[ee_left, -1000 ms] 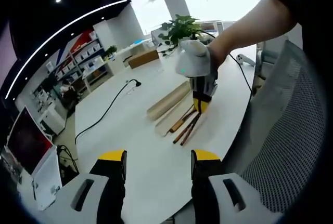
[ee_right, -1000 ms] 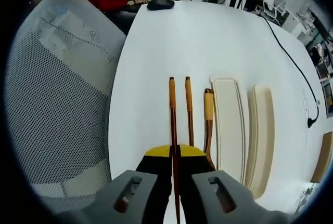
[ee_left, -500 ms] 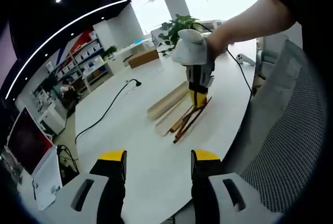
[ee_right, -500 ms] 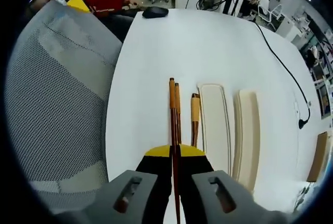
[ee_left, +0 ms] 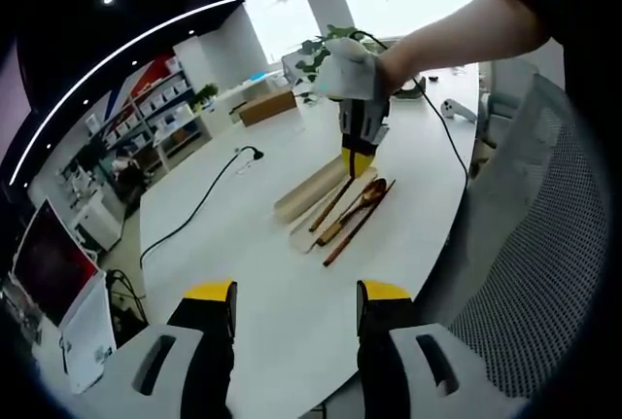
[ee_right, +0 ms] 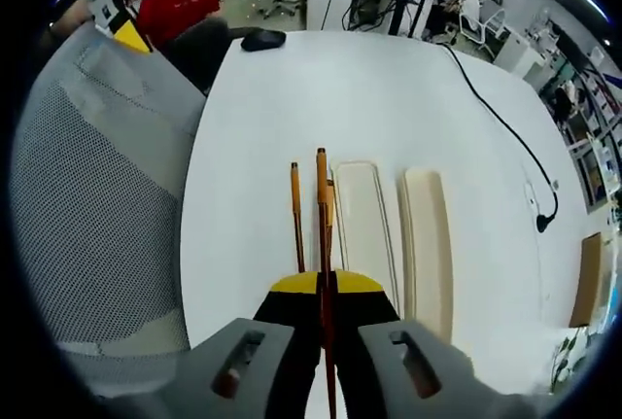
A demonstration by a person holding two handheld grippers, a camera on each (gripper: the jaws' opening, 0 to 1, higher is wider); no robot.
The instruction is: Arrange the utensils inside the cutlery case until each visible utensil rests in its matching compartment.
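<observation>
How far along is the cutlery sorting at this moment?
Done: nothing; the long cream cutlery case lies empty. In hand: the right gripper is shut on one brown wooden chopstick, lifted beside the case. Left: the second chopstick and wooden spoon lie on the white table.

The desk (ee_left: 253,273) lies bare and wide in front of the left claw (ee_left: 294,307), up to the utensils. Across it a black cable (ee_left: 199,207) trails from the far edge. The two case halves (ee_right: 389,234) lie side by side mid-desk, with a chopstick (ee_right: 296,220) and a spoon (ee_left: 358,203) on the desk just beside them. A mesh chair (ee_right: 92,195) crowds the near edge. Beyond the case in the right gripper view the desk is open as far as a mouse (ee_right: 263,39). The right claw (ee_left: 356,161) hangs over the case, pinching a chopstick (ee_right: 322,234).
</observation>
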